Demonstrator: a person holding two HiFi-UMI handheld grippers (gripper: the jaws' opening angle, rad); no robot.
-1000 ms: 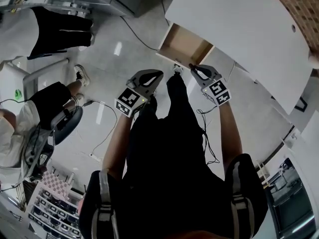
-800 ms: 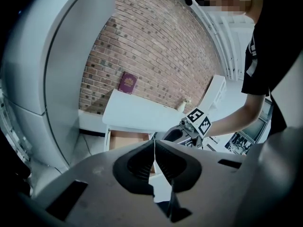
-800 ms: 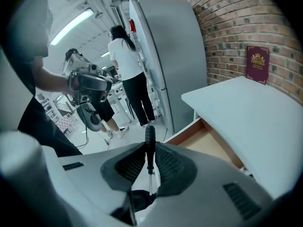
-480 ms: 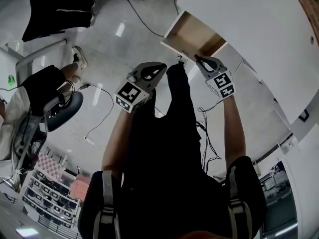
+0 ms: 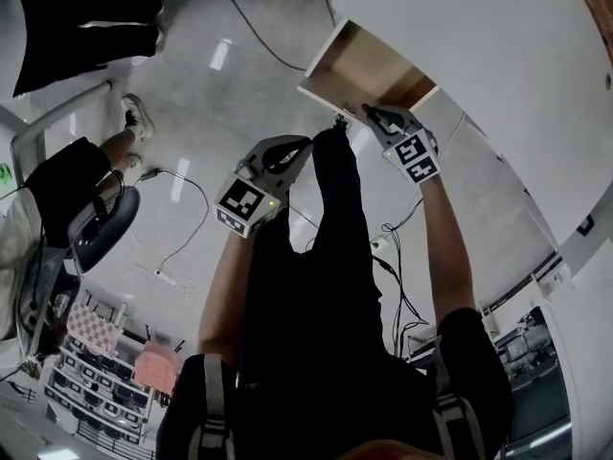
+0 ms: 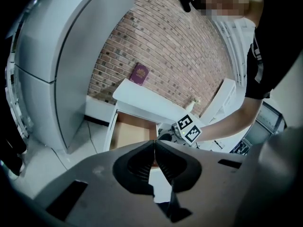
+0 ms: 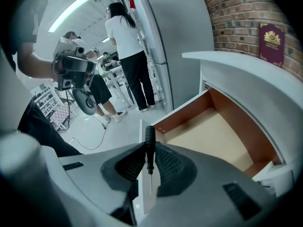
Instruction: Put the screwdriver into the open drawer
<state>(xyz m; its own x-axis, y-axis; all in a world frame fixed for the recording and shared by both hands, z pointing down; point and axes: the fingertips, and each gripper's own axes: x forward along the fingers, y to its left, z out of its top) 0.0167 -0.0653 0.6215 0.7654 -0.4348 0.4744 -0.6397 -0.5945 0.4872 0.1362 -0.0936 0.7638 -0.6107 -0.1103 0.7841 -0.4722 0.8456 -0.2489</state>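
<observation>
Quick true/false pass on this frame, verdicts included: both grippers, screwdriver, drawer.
1. The right gripper is shut on the screwdriver. True.
2. The left gripper holds a second screwdriver. False: its jaws are together with nothing between them.
3. The drawer is open. True.
4. The screwdriver lies on the drawer floor. False: it is clamped in the right gripper, outside the drawer, and the visible floor of the drawer is bare.
5. The maroon booklet is inside the drawer. False: it stands on the cabinet top against the brick wall.
</observation>
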